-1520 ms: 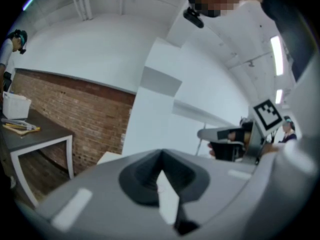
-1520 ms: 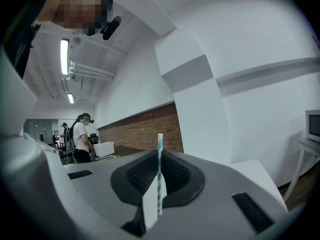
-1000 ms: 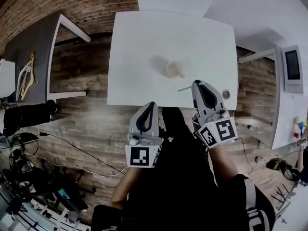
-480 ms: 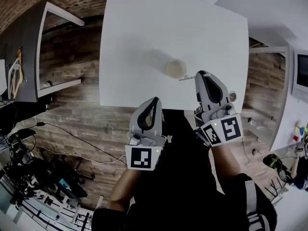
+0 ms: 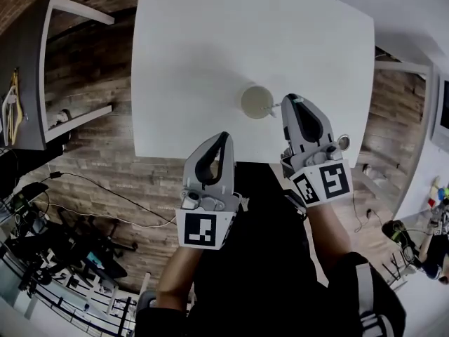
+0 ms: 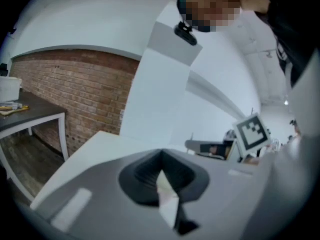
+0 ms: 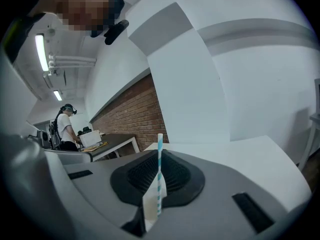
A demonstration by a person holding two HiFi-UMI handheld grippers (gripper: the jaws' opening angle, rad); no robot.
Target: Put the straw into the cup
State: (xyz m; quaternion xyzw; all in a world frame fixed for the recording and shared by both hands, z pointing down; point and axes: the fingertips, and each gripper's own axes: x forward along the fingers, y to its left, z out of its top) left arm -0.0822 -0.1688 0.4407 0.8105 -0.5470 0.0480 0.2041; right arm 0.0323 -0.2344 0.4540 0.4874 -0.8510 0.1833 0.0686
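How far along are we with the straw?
Done: the straw is picked up, clamped in the right gripper. In hand: it is held just beside the cup on the white table, not in it yet. Left: lower it into the cup and release. The left gripper hangs shut and empty.

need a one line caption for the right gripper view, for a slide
Right gripper shut on a blue-and-white striped straw, held upright, with the white table beyond.
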